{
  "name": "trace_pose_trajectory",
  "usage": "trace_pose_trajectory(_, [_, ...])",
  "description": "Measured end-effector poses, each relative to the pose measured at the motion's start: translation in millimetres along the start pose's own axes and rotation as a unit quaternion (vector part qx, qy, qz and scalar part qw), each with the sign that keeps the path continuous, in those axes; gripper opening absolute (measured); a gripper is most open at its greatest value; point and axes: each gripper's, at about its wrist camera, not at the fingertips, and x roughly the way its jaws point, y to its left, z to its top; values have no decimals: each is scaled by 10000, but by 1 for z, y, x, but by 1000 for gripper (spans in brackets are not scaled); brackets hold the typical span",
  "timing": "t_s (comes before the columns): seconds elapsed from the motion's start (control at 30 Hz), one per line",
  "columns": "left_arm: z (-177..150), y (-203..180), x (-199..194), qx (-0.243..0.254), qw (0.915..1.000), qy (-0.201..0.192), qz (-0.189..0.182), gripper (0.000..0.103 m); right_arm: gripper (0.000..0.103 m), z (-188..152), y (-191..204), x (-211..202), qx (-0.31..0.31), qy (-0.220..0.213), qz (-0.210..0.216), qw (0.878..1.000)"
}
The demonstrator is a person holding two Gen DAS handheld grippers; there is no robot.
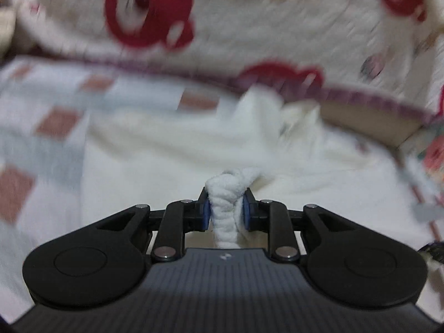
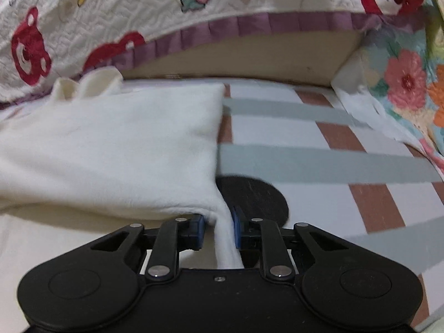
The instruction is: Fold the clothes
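Observation:
A cream-white fleece garment lies spread on a checked sheet. My left gripper is shut on a bunched fold of the garment, which stretches ahead of it; that view is blurred. My right gripper is shut on the garment's near right corner, and the cloth runs between its blue pads. Two small cream flaps stick up at the garment's far edge.
A quilt with red bear prints and a purple ruffle hangs along the back. A floral quilt lies at the right. A tan panel shows under the ruffle. A dark round shape lies on the sheet ahead of the right gripper.

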Motion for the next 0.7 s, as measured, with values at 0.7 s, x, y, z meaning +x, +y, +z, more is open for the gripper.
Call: trace_pose_trajectory(0.7, [15,50,-36,-330,9956,170,865,61,47,-5,-21,5,817,153,-146,9964])
